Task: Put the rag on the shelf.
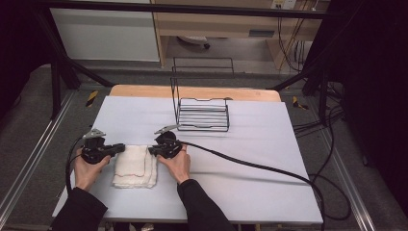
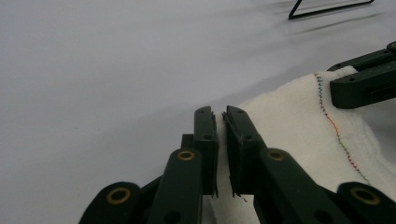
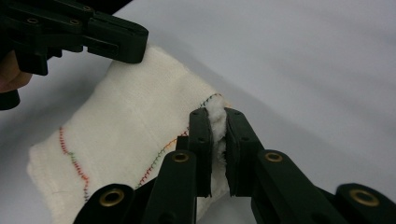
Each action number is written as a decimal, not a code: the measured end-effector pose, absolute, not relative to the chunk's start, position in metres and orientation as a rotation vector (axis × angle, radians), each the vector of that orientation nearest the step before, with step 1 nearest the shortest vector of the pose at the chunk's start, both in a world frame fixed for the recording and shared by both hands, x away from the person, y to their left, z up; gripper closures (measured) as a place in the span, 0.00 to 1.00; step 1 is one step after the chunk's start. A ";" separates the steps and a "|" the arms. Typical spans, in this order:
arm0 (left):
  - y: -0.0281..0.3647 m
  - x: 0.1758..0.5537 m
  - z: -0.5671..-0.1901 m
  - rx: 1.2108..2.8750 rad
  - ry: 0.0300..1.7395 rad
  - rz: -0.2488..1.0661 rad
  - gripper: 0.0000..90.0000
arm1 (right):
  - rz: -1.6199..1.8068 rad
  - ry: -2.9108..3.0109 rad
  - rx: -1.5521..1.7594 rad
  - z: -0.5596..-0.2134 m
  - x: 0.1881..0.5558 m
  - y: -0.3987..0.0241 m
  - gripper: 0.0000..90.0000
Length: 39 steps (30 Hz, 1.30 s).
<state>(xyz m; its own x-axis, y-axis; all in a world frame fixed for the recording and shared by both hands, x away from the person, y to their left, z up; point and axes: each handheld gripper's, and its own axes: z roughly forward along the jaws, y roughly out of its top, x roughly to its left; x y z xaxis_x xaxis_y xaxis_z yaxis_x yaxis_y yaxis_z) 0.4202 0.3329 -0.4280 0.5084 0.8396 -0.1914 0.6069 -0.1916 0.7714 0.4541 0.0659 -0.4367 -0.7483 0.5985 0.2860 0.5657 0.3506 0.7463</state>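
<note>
Both grippers, left and right, clamped on the far corners of the folded towel, ready for lifting it open.

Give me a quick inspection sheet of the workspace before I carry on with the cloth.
Surface: pale table sheet, flat and bare around the work; wooden edge at the far side.
Job's things: white folded cloth with coloured stitching, lying flat near the front left.
Clutter: black wire rack standing behind the cloth, apart from it.
Grippers: left gripper shut on the cloth's far left corner; right gripper shut on its far right corner, fabric bunched between the jaws.
Cables: right gripper's thick black cable trails across the sheet to the right edge; left gripper's cable loops off the left side.
Surroundings: black frame bars, floor cables at right, wooden furniture behind.
</note>
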 end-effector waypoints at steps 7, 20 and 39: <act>0.335 0.407 -0.412 1.870 1.138 0.377 0.93 | 1.436 2.516 1.020 -0.421 0.443 0.063 0.92; 0.338 0.386 -0.382 1.777 1.055 0.439 0.93 | 1.549 2.407 0.889 -0.387 0.423 0.053 0.92; 0.316 0.368 -0.353 1.701 0.985 0.517 0.93 | 1.538 2.315 0.751 -0.343 0.407 0.031 0.93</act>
